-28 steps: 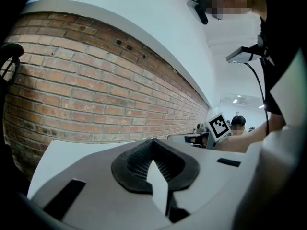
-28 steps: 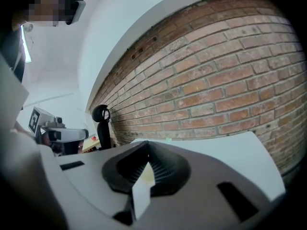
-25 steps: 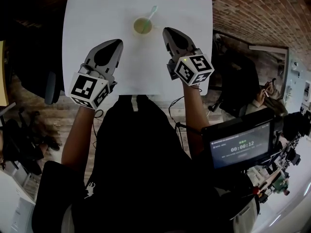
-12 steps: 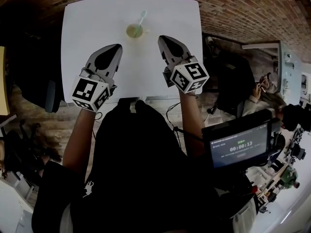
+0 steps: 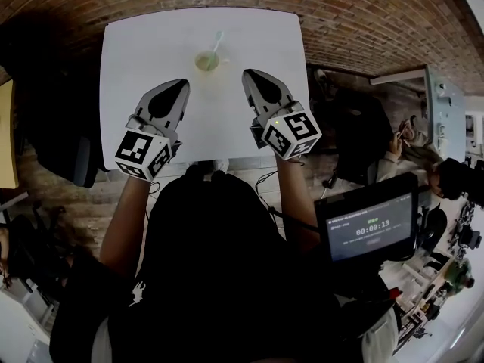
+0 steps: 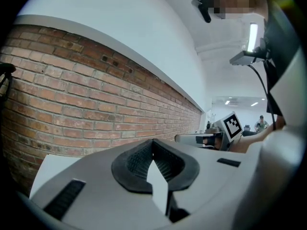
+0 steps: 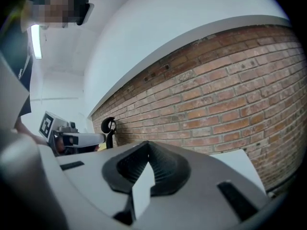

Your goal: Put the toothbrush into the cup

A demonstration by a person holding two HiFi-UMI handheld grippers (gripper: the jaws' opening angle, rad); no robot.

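Note:
A small pale-green cup (image 5: 206, 61) stands on the white table (image 5: 136, 51), toward its far side. A light toothbrush (image 5: 217, 40) sits in the cup, leaning up and to the right over the rim. My left gripper (image 5: 180, 86) hovers over the table's near left part, shut and holding nothing; in the left gripper view its jaws (image 6: 153, 143) meet with nothing between them. My right gripper (image 5: 249, 75) is shut and empty too, just right of and nearer than the cup. Its jaws (image 7: 147, 144) are closed in the right gripper view, which looks at a brick wall (image 7: 225, 99).
Brick floor (image 5: 355, 21) surrounds the table. A dark chair (image 5: 72, 157) stands at the left. At the right are a desk, a seated person (image 5: 412, 146) and a screen (image 5: 369, 221) with a timer. Each gripper view shows the other gripper (image 6: 211, 138) (image 7: 72, 138).
The view has shifted, so the table and cup sit lower and look smaller. Both grippers have drawn back slightly from the cup and stay shut. The toothbrush stays in the cup.

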